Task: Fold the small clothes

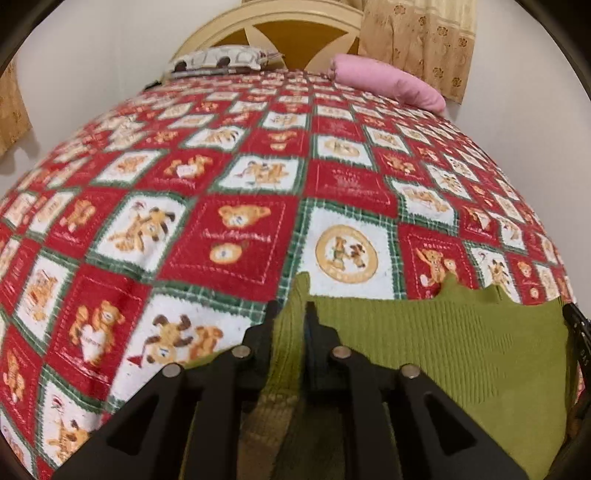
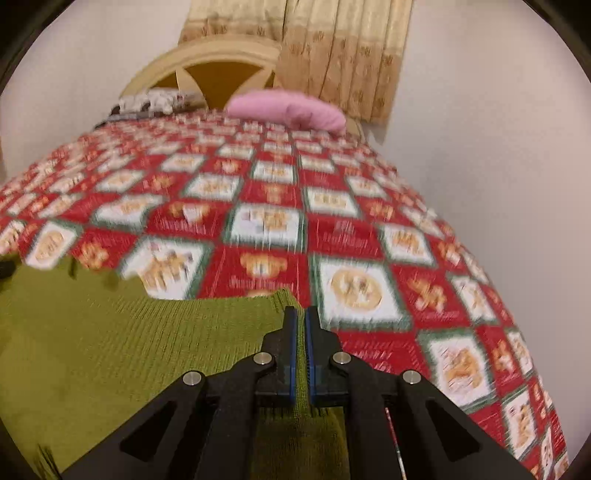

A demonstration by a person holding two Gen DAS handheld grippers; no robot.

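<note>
A green ribbed knit garment [image 1: 443, 343] lies stretched across the near edge of the bed, and in the right wrist view the same garment [image 2: 129, 350] fills the lower left. My left gripper [image 1: 291, 314] has its jaws a little apart. The garment's ribbed band runs loosely between them, and a corner pokes out past the tips. My right gripper [image 2: 300, 317] is shut on the garment's other top corner, with a thin strip of green showing between its blue pads.
The bed is covered by a red, white and green teddy-bear quilt [image 1: 229, 236]. A pink pillow [image 1: 388, 79] and a patterned pillow [image 1: 218, 59] lie at the far end by the cream headboard [image 1: 295, 22]. A wall [image 2: 498, 184] runs along the bed's right side, with curtains [image 2: 343, 55] behind.
</note>
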